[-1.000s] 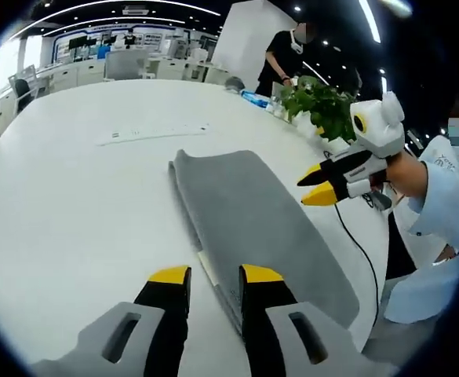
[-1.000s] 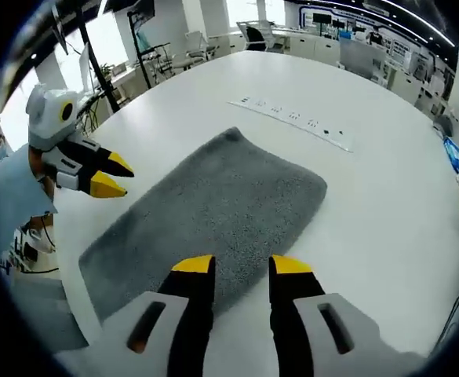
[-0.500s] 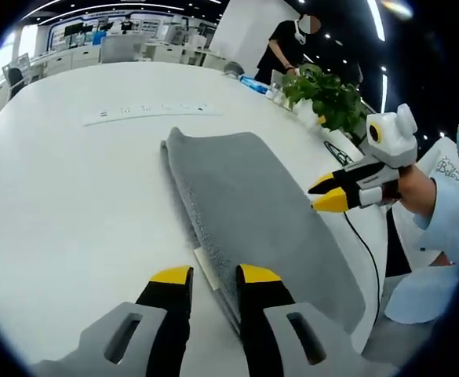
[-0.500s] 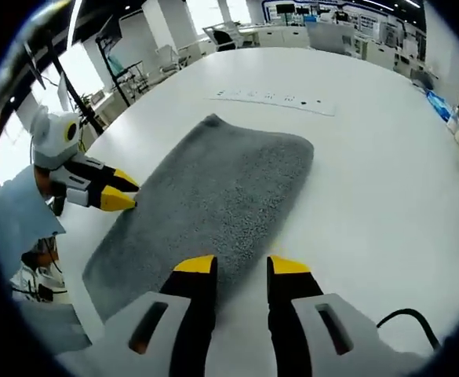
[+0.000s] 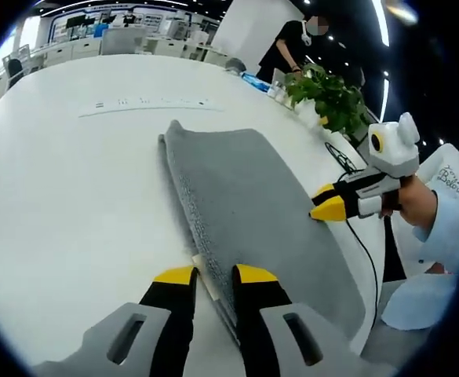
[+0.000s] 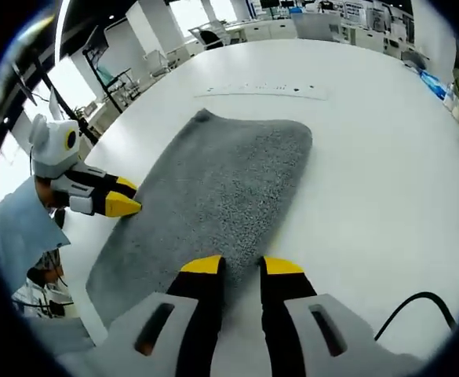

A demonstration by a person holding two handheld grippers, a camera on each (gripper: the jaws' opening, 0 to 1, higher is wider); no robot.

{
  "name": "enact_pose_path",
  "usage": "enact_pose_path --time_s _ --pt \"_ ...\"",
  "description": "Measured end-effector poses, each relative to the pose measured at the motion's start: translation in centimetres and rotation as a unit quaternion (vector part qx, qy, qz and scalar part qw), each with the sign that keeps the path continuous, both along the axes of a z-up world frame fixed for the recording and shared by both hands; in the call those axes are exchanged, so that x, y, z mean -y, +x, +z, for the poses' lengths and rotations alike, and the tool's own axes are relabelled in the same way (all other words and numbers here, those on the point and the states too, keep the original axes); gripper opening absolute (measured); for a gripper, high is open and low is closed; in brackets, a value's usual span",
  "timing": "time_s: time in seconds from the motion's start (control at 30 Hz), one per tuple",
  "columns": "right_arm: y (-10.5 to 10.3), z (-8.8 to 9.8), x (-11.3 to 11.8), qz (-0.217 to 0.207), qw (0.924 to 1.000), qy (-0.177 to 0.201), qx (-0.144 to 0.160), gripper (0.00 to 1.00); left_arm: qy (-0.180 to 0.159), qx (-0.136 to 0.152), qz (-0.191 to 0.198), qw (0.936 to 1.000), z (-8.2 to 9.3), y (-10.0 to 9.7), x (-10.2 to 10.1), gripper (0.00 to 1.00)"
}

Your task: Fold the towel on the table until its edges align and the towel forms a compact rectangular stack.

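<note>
Fingers of left gripper (image 5: 213, 274) sit narrow at lower centre, straddling grey towel (image 5: 245, 196) edge; towel lies mid-frame on white table (image 5: 64, 196). Right gripper (image 6: 242, 265) fingers narrow too, over towel's near edge.

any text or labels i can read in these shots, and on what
White shirt of the person at the right edge of the left gripper view: dark print, too blurred to read.
White strip on the table beyond the grey towel: small dark marks, too small to read.
Towel's edge tag near the left gripper: no text legible.
Background screens in both views: too blurred to read.
</note>
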State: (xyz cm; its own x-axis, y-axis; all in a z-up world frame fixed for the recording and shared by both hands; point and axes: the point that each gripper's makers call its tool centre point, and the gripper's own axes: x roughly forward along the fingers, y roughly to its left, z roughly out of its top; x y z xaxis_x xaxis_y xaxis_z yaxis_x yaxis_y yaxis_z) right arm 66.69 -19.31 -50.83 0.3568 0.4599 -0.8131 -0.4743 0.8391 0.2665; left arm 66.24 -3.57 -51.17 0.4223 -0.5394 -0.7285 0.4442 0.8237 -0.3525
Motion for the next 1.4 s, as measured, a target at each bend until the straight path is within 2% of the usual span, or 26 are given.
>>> enact_pose_path --time_s 0.23,0.33,0.5,0.6,0.63,0.8,0.93,1.07,1.1,1.13,1.4 --pt "-0.4 -0.7 0.0 -0.011 0.9999 0.001 -0.005 0.15 0.023 0.003 -0.004 0.9997 -0.2 0.0 -0.3 0.14" --pt "-0.4 -0.7 0.1 -0.013 0.9999 0.001 -0.007 0.09 0.024 0.002 -0.005 0.9997 0.0 -0.6 0.1 0.12" --pt "-0.4 -0.9 0.1 -0.018 0.9997 0.007 -0.017 0.04 0.025 0.003 -0.003 0.9997 -0.3 0.0 0.1 0.07" --pt "-0.3 -0.9 0.1 -0.013 0.9998 0.004 -0.017 0.02 0.024 0.003 -0.003 0.9997 -0.5 0.6 -0.2 0.06" --pt "-0.2 -0.8 0.0 0.002 0.9999 -0.005 -0.011 0.01 0.025 0.005 -0.002 0.9997 -0.3 0.0 0.0 0.06" --pt "0.6 -0.8 0.1 0.025 0.9993 -0.026 0.009 0.01 0.013 -0.001 0.019 0.9997 -0.6 0.1 0.1 0.05" --pt "1.3 -0.6 0.3 0.029 0.9992 -0.027 0.002 0.01 0.01 0.003 0.021 0.9997 -0.5 -0.5 0.5 0.05" --pt "1.5 -0.8 0.2 0.03 0.9992 -0.027 0.003 0.01 0.008 0.0 0.022 0.9997 -0.8 0.4 0.0 0.05" --pt "1.5 -0.9 0.2 0.03 0.9992 -0.026 0.004 0.01 0.008 0.0 0.023 0.9997 -0.2 -0.9 0.5 0.05" --pt "1.3 -0.8 0.2 0.029 0.9993 -0.025 0.003 0.01 0.01 0.001 0.022 0.9997 0.0 -1.1 0.7 0.05" --pt "1.4 -0.9 0.3 0.024 0.9995 -0.02 0.001 0.01 0.017 0.005 0.017 0.9997 -0.5 -0.3 0.3 0.05"
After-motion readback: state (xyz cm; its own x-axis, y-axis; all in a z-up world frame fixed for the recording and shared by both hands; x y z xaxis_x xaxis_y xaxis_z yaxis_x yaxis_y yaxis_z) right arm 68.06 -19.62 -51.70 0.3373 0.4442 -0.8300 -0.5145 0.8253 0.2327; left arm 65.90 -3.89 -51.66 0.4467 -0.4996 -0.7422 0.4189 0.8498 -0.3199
